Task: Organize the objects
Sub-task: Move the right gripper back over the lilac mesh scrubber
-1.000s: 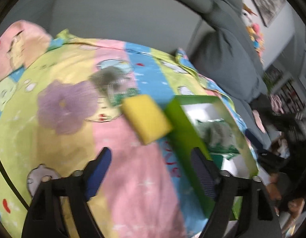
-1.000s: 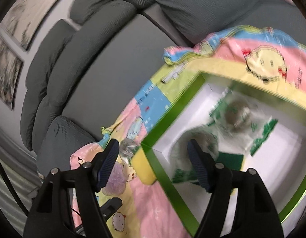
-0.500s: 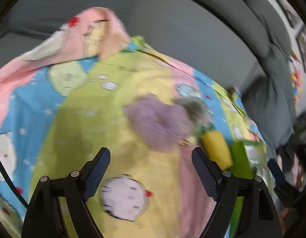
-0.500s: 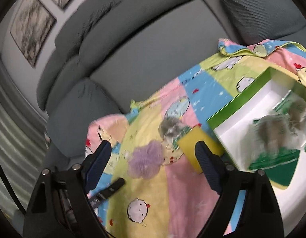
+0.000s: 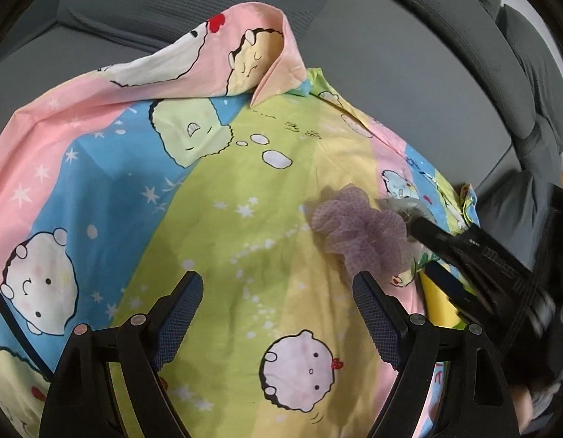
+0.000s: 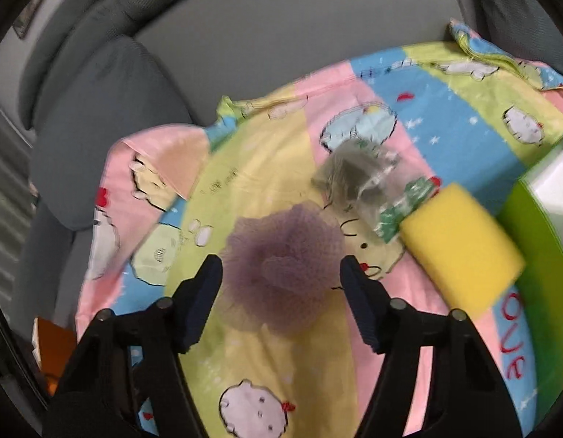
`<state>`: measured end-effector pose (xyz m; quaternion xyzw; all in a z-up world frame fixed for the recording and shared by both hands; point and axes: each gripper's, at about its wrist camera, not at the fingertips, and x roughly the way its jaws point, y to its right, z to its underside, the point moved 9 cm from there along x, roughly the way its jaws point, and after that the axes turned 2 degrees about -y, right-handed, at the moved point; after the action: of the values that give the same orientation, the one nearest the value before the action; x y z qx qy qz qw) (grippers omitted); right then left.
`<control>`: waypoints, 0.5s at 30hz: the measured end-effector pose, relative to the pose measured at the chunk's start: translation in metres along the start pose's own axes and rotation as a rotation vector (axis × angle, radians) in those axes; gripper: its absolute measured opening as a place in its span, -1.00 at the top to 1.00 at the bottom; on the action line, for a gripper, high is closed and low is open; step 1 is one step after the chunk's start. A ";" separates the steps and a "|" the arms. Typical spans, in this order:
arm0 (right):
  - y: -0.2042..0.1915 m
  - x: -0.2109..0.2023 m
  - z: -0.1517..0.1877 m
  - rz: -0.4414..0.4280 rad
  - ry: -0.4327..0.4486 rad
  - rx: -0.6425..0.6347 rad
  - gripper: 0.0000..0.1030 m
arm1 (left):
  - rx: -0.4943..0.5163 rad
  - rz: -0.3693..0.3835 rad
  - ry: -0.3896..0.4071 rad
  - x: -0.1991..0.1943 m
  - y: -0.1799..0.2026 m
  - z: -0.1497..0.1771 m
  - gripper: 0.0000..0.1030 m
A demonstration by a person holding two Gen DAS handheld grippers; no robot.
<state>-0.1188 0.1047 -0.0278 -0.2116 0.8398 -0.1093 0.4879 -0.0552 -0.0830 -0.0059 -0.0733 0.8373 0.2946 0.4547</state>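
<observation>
Since everything sits on it, start with the big cartoon-print sheet spread over the grey sofa, which runs out in every direction under both claws. Off to the far right of the right gripper there's the green box, and between that box and the claw lies a yellow sponge, long axis slanting away to the right. Just ahead and right is a clear bagged scrubber, a bit blurry.

The thing that matters, I'd guess, is the purple mesh pouf. It's dead centre ahead of the right gripper, sitting right between the two spread fingers, round so no real long axis. Fingers are wide apart, not touching it that I can tell.

The left gripper is also spread with nothing in it, and the pouf is up and to its right, so the right hand is clearly nearer. Looks like a straight close-down grab.
</observation>
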 end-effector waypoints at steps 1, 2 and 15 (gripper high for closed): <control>0.001 0.007 -0.002 0.017 -0.009 -0.005 -0.29 | -0.001 0.001 -0.001 0.000 0.000 0.000 -0.63; 0.004 0.016 -0.004 0.052 -0.013 -0.019 -0.29 | 0.000 0.003 -0.004 0.001 0.000 0.000 -0.63; 0.015 0.022 0.026 -0.002 -0.136 -0.024 0.76 | 0.030 -0.011 -0.030 0.010 0.009 0.006 -0.63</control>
<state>-0.1095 0.1090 -0.0635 -0.2254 0.8058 -0.0853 0.5410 -0.0602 -0.0708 -0.0123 -0.0666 0.8341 0.2808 0.4701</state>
